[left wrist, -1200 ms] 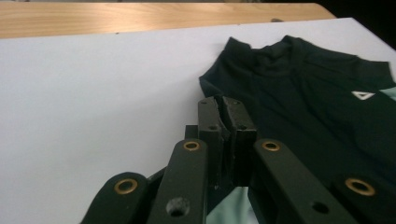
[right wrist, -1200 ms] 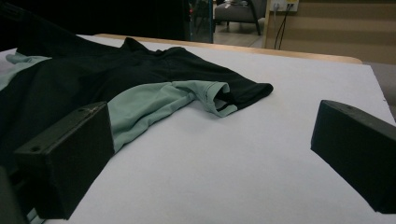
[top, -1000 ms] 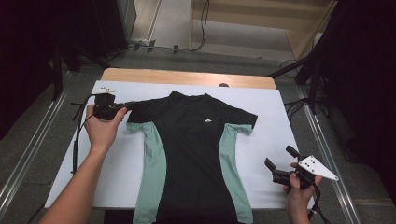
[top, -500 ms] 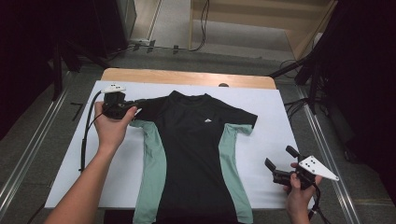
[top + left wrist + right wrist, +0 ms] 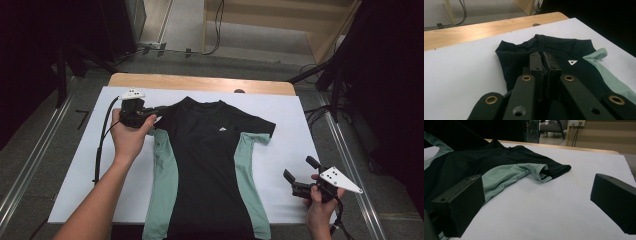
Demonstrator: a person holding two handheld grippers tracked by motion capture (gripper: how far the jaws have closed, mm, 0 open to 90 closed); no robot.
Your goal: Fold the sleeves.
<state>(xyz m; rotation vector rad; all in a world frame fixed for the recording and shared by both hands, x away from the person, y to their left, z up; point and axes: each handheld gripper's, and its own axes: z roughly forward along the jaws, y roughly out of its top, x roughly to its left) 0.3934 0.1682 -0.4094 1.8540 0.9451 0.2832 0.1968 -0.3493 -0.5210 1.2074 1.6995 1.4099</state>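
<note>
A black T-shirt point(image 5: 207, 165) with green side panels lies flat, centred on the white mat point(image 5: 295, 135). The left gripper point(image 5: 159, 111) is clenched on its far-left sleeve point(image 5: 510, 58). The right gripper point(image 5: 301, 176) hovers released near the mat's near-right corner, well apart from the shirt.

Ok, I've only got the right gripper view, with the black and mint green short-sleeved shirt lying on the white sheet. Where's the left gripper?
Observer: In the high view, the left gripper is at the far sleeve of the black and mint green shirt, by the shoulder.
Operator: Is it gripping the cloth?
Observer: Its own view shows the jaws closed together on the bunched black sleeve.
Operator: Any marking on the front?
Observer: Yes, a small white triangle logo on the chest.
</note>
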